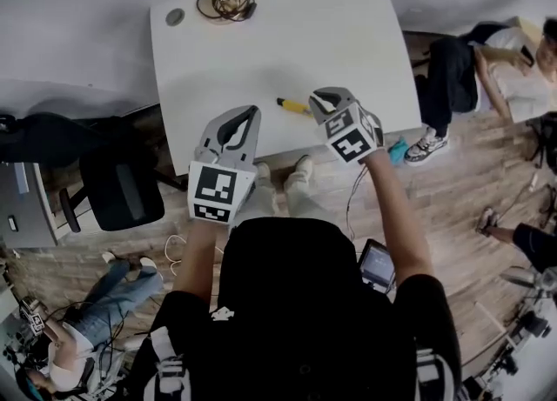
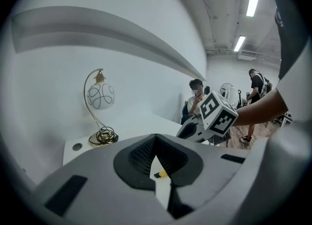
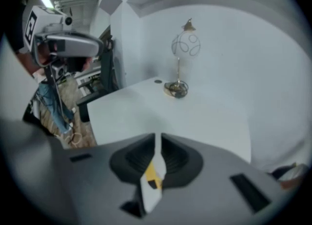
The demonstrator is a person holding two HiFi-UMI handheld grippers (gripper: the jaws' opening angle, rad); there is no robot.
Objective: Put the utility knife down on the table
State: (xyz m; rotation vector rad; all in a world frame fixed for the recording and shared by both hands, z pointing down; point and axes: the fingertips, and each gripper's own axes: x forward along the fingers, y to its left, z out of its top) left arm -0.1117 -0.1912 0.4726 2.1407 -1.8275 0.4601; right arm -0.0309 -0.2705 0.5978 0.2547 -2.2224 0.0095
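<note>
One utility knife on white table, wood floor, left claw closed, right claw barely apart

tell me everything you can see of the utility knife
The utility knife is a slim yellow bar, plastic by the look of it, with a dark patch at its left end. It lies flat on the white table, near the front edge and roughly along it. In the head view its right end is hidden behind the right gripper, which appears to sit above it without gripping it. Only the table seems to touch it. No blade can be made out.
</note>
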